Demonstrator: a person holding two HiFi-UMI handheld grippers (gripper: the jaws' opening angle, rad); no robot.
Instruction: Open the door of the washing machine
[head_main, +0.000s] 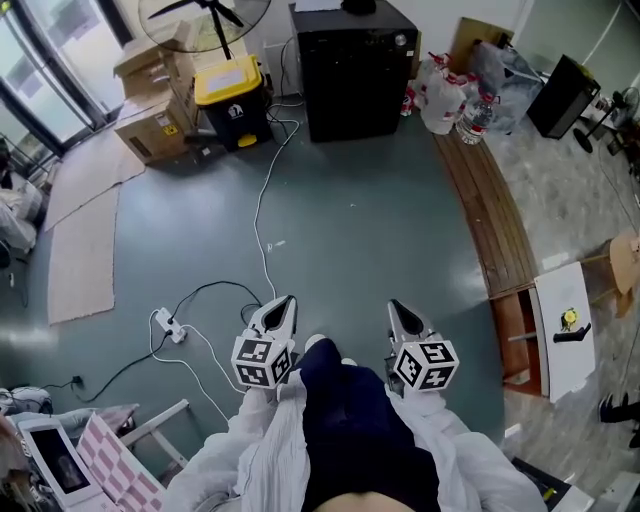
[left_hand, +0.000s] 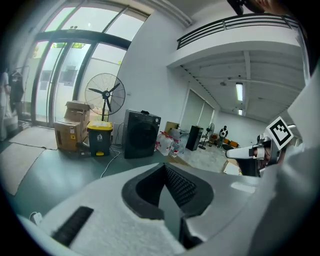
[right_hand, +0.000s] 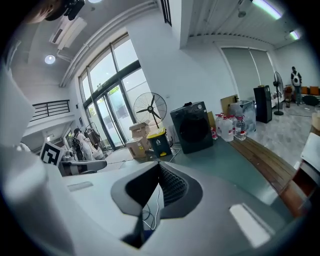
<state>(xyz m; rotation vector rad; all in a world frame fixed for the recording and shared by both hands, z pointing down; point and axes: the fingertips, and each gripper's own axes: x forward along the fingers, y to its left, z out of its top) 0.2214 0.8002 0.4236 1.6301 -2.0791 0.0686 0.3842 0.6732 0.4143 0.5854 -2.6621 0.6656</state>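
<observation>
- We hold the left tongs (head_main: 284, 302) and right tongs (head_main: 396, 307) shut, both empty.
- The washing machine (head_main: 352, 70) stands well ahead of them across the floor (head_main: 380, 230), its door (left_hand: 140, 136) closed.

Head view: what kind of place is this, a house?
Probably a workshop or test hall, not a home: a washing machine stands on the open floor, with cardboard boxes, a yellow-lidded bin and a big standing fan beside it.
</observation>
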